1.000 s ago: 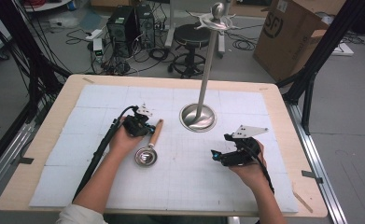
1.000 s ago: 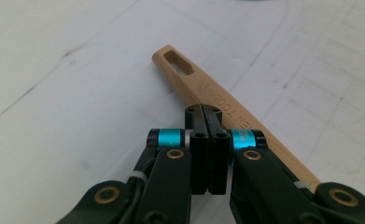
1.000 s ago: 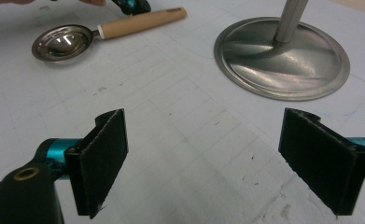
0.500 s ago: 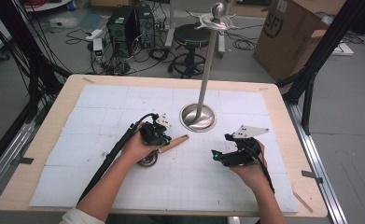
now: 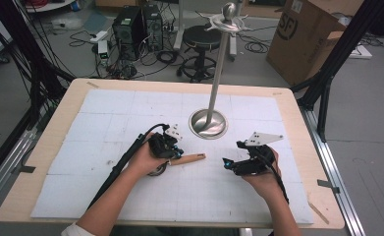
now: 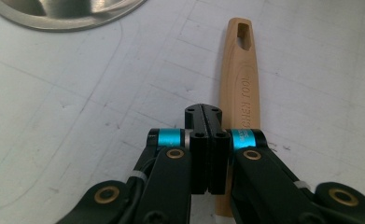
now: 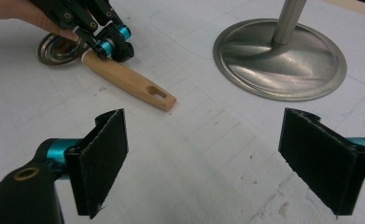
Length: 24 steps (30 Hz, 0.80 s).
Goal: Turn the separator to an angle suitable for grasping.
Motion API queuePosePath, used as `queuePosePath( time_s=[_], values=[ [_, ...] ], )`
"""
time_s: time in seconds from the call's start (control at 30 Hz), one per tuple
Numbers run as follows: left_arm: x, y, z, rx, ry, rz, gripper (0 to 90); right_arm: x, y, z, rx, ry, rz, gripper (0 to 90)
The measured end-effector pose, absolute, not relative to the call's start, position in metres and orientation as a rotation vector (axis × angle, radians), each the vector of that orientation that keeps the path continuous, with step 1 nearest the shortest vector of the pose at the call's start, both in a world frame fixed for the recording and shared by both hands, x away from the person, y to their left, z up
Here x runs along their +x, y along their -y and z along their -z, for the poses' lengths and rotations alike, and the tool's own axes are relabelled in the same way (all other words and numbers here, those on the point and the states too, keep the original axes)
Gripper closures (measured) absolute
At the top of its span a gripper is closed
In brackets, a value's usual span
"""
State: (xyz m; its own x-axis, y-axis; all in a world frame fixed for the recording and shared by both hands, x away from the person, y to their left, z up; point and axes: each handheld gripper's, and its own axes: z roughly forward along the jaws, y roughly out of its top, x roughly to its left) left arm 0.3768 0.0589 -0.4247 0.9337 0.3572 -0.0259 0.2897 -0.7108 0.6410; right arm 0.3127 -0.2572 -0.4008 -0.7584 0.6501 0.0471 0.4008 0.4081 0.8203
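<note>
A kitchen utensil with a wooden handle (image 5: 189, 158) and a round metal head (image 5: 157, 171) lies on the white mat, its handle pointing right. My left gripper (image 5: 176, 152) is shut with nothing between the jaws. It rests against the handle (image 6: 238, 79) near the head, and its tips (image 6: 203, 112) sit just left of the wood. The right gripper view shows that left gripper (image 7: 117, 44) over the handle (image 7: 129, 81) next to the metal head (image 7: 54, 49). My right gripper (image 5: 227, 163) stands open on the mat, its jaws (image 7: 203, 158) wide apart and aimed at the handle's free end.
A tall metal stand with a round base (image 5: 208, 123) rises behind the two grippers, its base (image 7: 279, 58) close to the right gripper's far side. The wooden table edge (image 5: 297, 113) frames the mat. Boxes, a stool and cables lie on the floor beyond.
The left gripper has moved to the right, and the utensil's handle has swung from pointing away to pointing right. The right hand has kept still.
</note>
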Motion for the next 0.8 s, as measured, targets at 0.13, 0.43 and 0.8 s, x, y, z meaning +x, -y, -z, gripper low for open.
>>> queuePosePath(
  time_s=[0.13, 0.43, 0.8],
  values=[
    [0.375, -0.061, 0.423, 2.395, -0.461, -0.130, 89.6, 0.313, 0.257, 0.401, 0.916, -2.387, -1.278, 14.5],
    [0.373, -0.074, 0.413, 2.333, -0.472, -0.140, 86.6, 0.313, 0.258, 0.401, 0.915, -2.385, -1.278, 14.5],
    [0.365, -0.098, 0.407, 2.243, -0.516, -0.122, 77.3, 0.313, 0.258, 0.401, 0.922, -2.387, -1.272, 14.5]
  ],
)
